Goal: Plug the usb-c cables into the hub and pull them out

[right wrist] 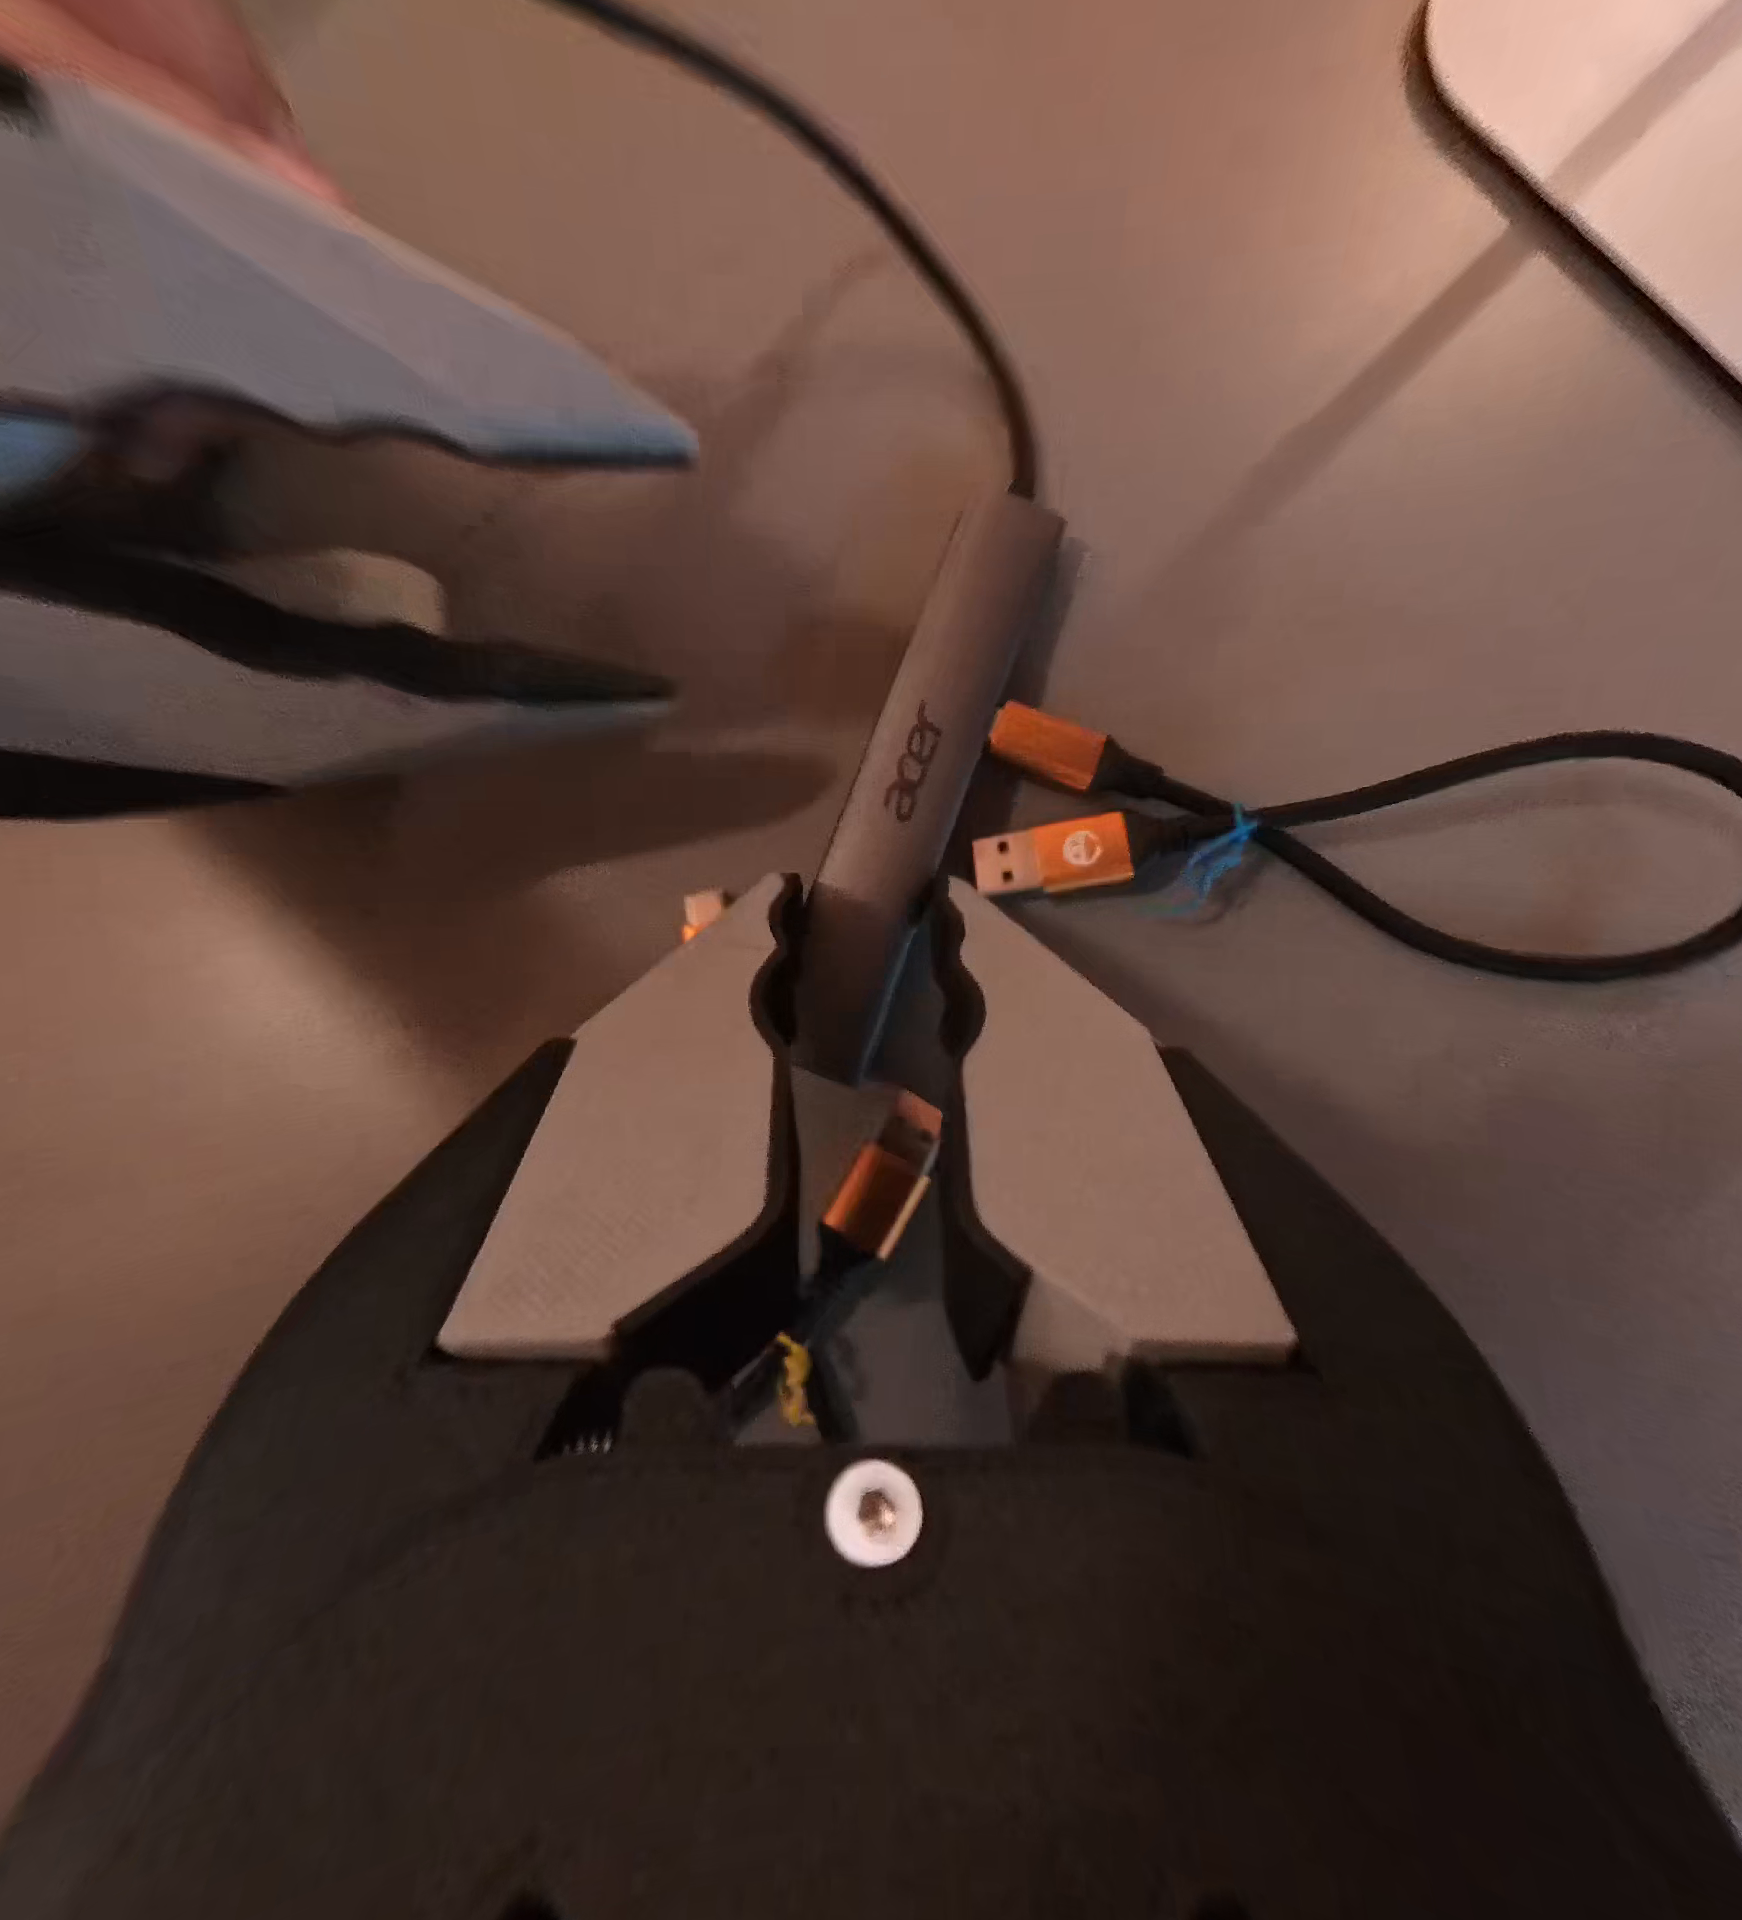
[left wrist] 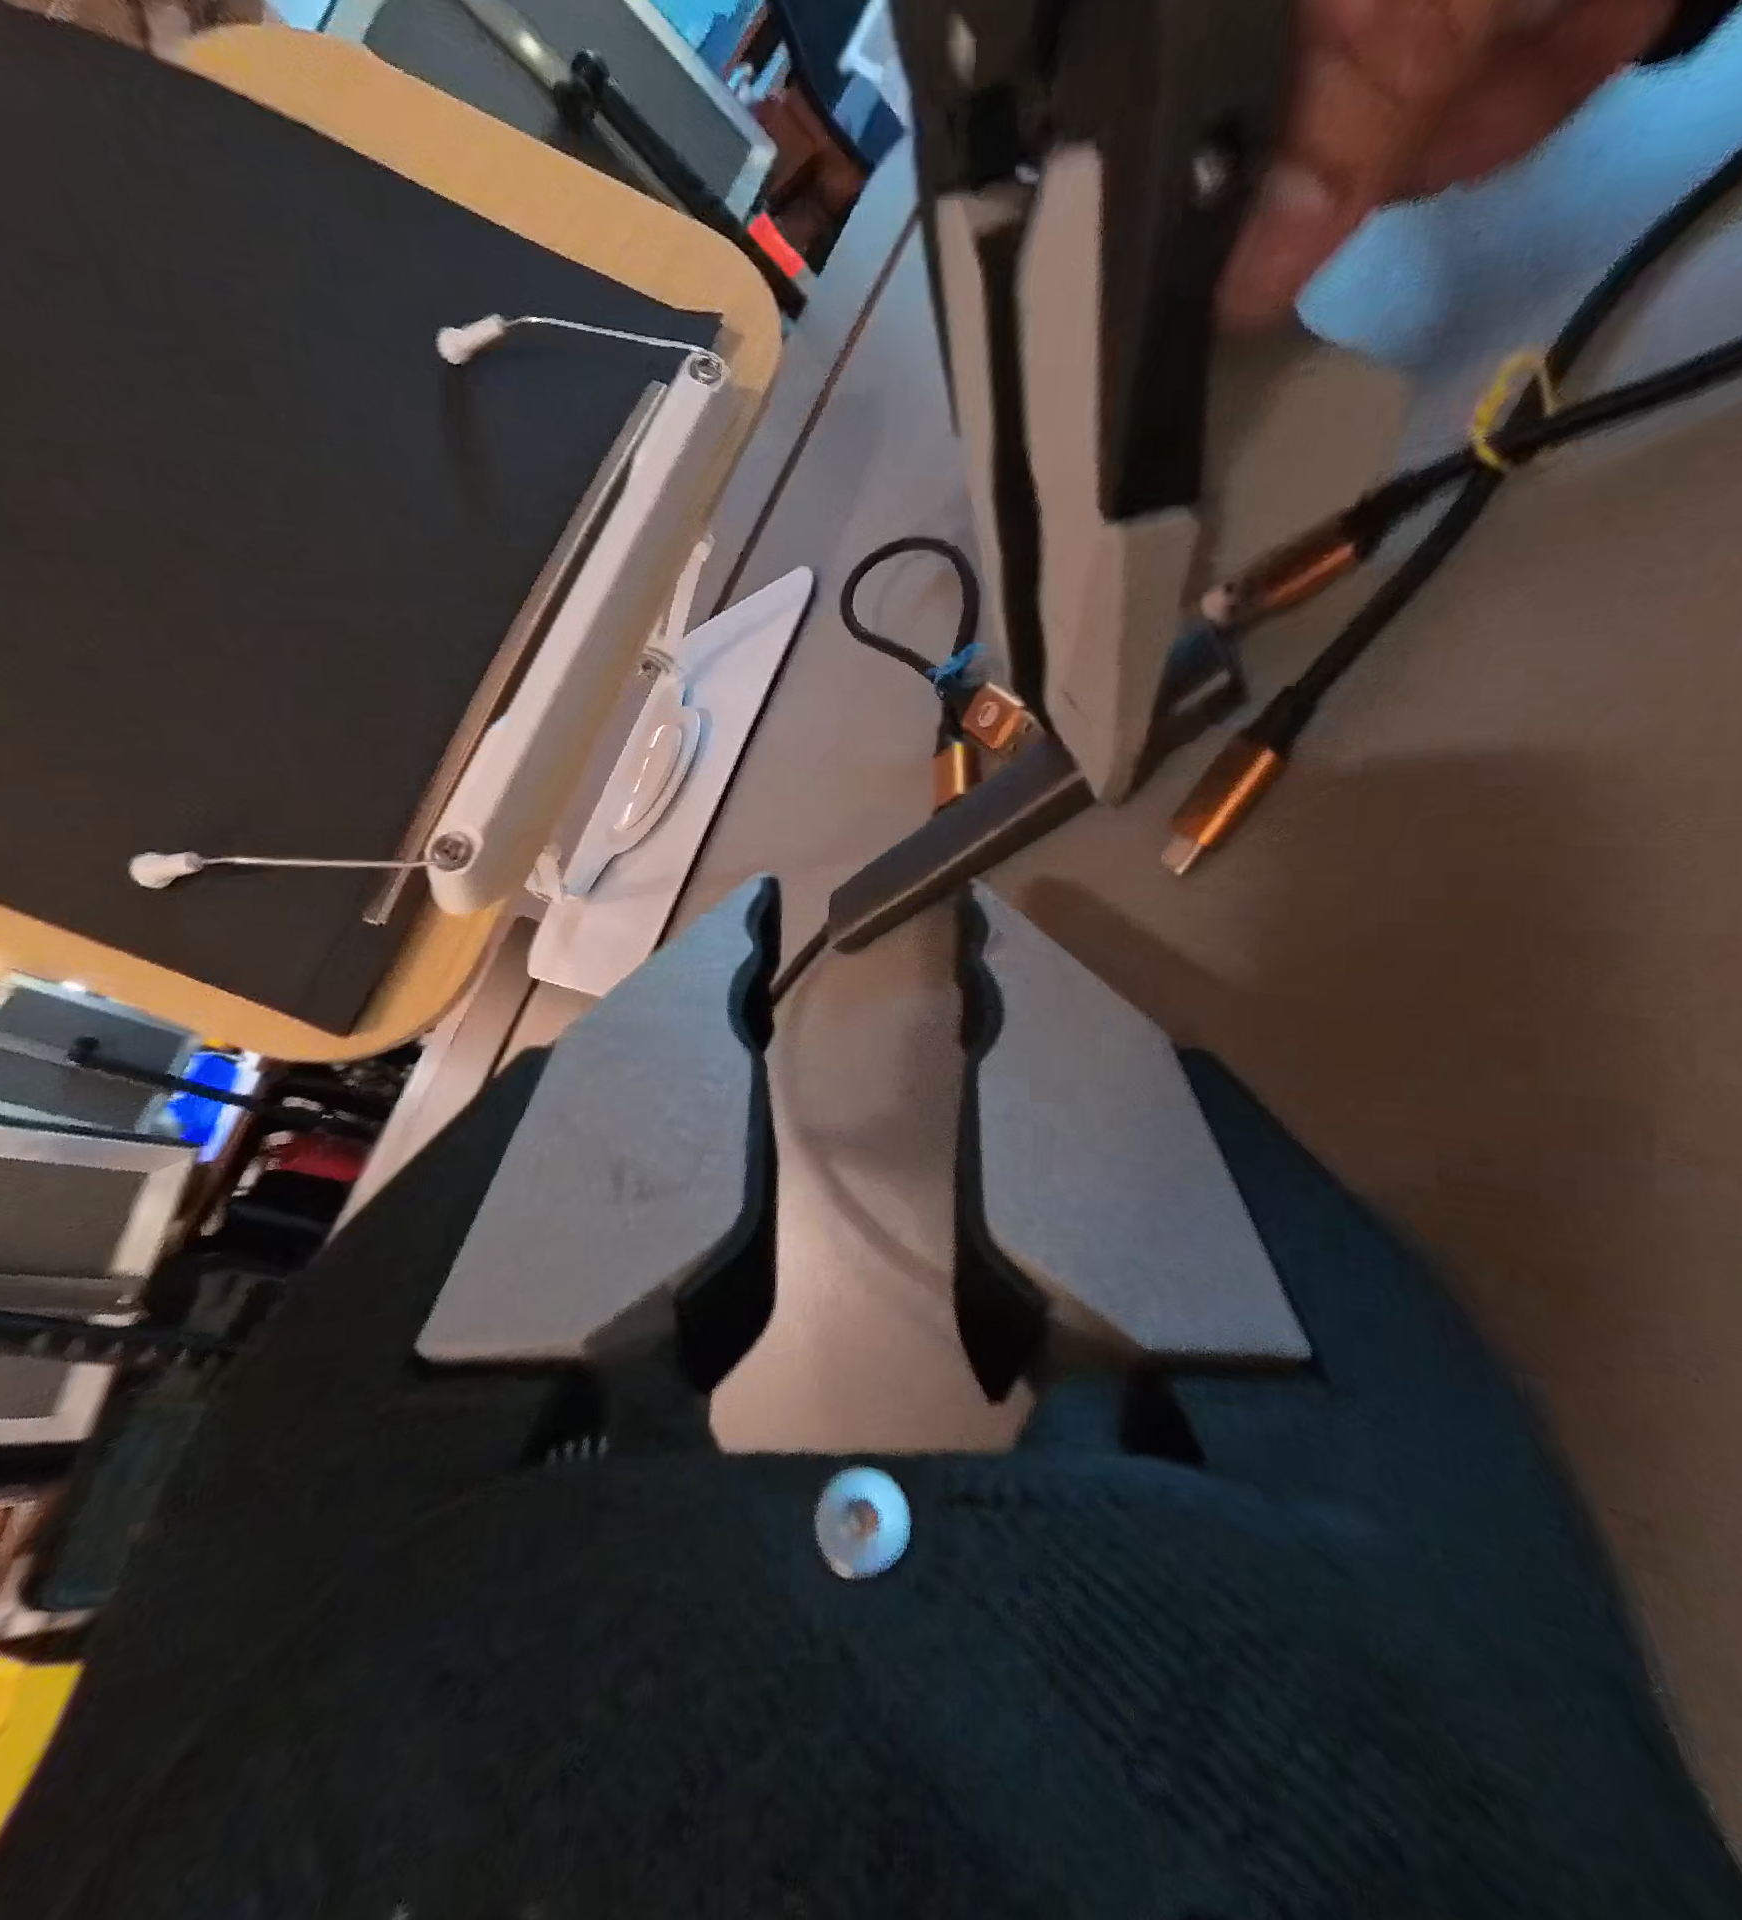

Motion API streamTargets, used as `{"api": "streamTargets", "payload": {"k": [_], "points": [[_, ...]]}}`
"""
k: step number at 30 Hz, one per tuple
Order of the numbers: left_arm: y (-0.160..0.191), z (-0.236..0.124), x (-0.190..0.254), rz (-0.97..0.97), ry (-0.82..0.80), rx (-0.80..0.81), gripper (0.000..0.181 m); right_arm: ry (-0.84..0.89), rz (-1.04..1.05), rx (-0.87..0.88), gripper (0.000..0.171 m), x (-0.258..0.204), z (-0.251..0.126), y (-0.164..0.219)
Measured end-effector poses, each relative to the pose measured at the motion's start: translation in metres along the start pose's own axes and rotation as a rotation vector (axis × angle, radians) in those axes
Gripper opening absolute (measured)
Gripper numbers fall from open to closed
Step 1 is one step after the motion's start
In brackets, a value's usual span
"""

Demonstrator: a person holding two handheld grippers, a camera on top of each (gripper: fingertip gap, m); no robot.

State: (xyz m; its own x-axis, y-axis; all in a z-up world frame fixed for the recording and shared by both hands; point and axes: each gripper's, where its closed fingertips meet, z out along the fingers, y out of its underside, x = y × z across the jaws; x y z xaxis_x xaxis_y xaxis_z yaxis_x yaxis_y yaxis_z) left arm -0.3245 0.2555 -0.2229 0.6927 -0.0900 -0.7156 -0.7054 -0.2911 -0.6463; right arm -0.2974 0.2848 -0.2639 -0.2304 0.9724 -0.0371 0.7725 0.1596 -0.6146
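Note:
A grey hub [right wrist: 919,748] lies on the table with its own black lead [right wrist: 950,312] running away. My right gripper [right wrist: 867,935] is shut on the hub's near end; it also shows in the left wrist view [left wrist: 1147,686]. My left gripper [left wrist: 867,935] is open and empty, with its tips just short of the hub's [left wrist: 960,842] other end. A short looped cable with a blue tie [right wrist: 1231,842] has one orange plug [right wrist: 1049,743] against the hub's side and a loose plug [right wrist: 1054,857] beside it. A second cable with a yellow tie [left wrist: 1511,416] lies with its orange plugs [left wrist: 1225,800] loose under my right gripper.
A black board with a wooden rim [left wrist: 742,312] and a white clamp stand [left wrist: 586,675] stands to the left of the hub. A pale rounded slab [right wrist: 1677,156] lies at the far right. A hand [left wrist: 1418,125] holds the right gripper.

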Motion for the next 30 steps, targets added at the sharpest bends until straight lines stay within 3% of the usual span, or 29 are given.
{"api": "streamTargets", "payload": {"k": [4,7,9,11,18,25,27,28,30], "points": [[-0.001,0.006,0.009,0.142,-0.024,-0.025,0.032,-0.164,0.079,0.148,0.020,-0.020,-0.021,-0.026],[-0.007,0.010,0.013,0.217,-0.056,-0.030,0.030,-0.259,0.097,0.163,0.020,-0.033,-0.027,-0.029],[-0.007,0.011,0.016,0.268,-0.058,-0.043,0.011,-0.311,0.104,0.168,0.020,-0.042,-0.028,-0.029],[-0.007,0.012,0.017,0.296,-0.056,-0.056,0.008,-0.324,0.096,0.180,0.020,-0.043,-0.030,-0.030],[-0.018,0.001,-0.007,0.087,-0.081,0.068,0.008,-0.405,-0.017,0.408,0.021,-0.049,-0.076,-0.056],[-0.036,-0.015,-0.014,-0.120,0.004,0.263,0.007,-0.170,-0.350,0.448,0.029,-0.053,-0.080,-0.059],[-0.044,-0.018,-0.004,-0.131,0.067,0.308,0.007,-0.100,-0.459,0.495,0.024,-0.062,-0.082,-0.065],[-0.045,-0.018,-0.002,-0.130,0.068,0.307,0.007,-0.076,-0.513,0.499,0.012,-0.068,-0.081,-0.064],[-0.043,-0.017,-0.004,-0.134,0.063,0.292,0.007,0.010,-0.589,0.492,0.011,-0.071,-0.079,-0.066]]}}
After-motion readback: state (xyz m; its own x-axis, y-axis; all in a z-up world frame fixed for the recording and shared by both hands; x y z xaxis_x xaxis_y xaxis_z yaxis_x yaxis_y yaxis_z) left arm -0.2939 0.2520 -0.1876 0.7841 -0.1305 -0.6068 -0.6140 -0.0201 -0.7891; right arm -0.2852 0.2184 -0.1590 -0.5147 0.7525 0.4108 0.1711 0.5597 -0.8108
